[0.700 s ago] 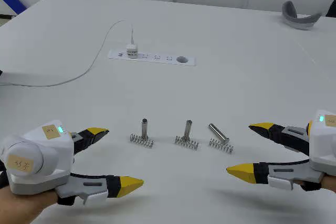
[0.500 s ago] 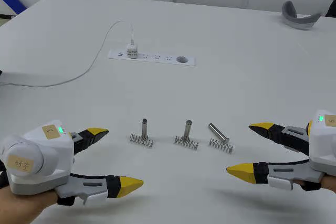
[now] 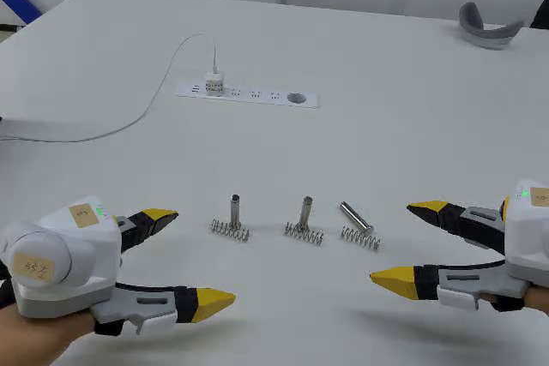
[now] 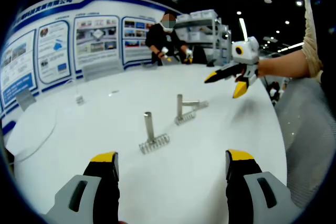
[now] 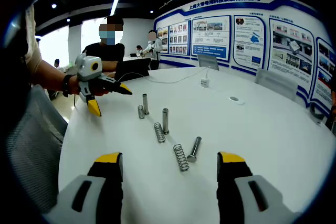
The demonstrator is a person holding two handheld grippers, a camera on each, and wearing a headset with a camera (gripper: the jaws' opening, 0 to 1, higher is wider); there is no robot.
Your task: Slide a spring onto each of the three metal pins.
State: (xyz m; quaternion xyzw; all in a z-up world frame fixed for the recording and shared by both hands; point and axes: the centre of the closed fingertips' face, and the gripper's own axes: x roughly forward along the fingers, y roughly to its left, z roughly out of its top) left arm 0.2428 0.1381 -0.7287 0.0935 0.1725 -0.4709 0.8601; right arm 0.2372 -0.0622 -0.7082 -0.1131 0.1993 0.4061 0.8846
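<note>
Three springs [image 3: 304,233] lie each beside its pin [image 3: 305,210], lower centre, for pairing | left tool [image 3: 197,255] wide, empty | right tool [image 3: 396,242] wide, empty

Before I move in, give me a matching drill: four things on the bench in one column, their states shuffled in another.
1. left pin
2. right pin
3. power strip
4. right gripper

A. open, empty
B. tipped over beside a spring
C. standing upright
D. white charger plugged in

Pairs: 1-C, 2-B, 3-D, 4-A
</note>
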